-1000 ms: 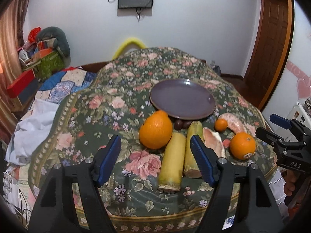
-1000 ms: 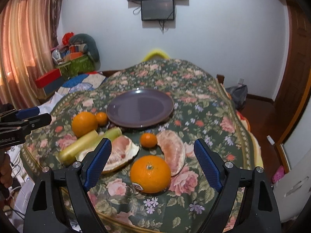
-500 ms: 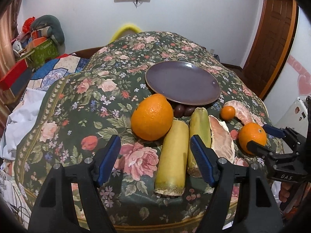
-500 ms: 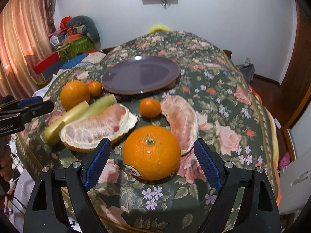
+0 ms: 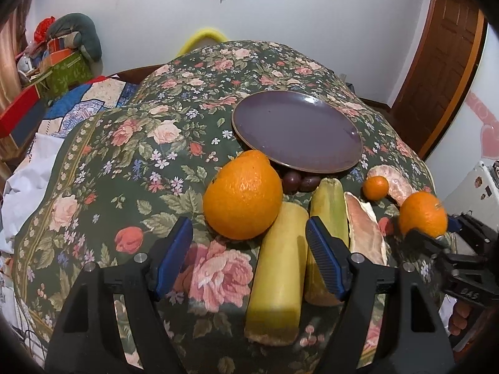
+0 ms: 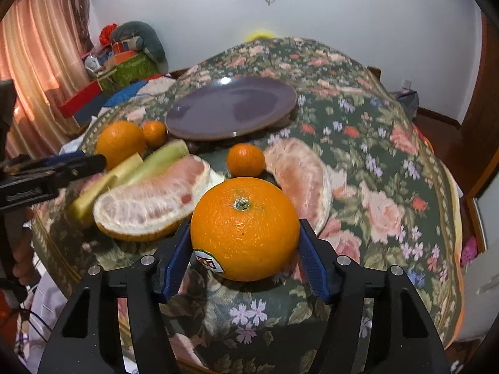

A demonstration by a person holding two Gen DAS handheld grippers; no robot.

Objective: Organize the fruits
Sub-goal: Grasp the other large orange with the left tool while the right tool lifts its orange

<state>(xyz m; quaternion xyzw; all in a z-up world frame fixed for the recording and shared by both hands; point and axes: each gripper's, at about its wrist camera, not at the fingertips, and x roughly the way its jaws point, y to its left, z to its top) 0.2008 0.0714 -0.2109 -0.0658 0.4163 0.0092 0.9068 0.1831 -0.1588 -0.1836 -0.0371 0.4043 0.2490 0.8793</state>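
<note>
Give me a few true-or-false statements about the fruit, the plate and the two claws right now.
1. The purple plate has fruit on it. False: nothing lies on it.
2. The right claw brackets the stickered orange. True.
3. The left claw grips an orange. False: it is open, holding nothing.
4. A small mandarin lies between two pomelo pieces. True.
5. The stickered orange sits on the plate. False: it is on the floral cloth.
</note>
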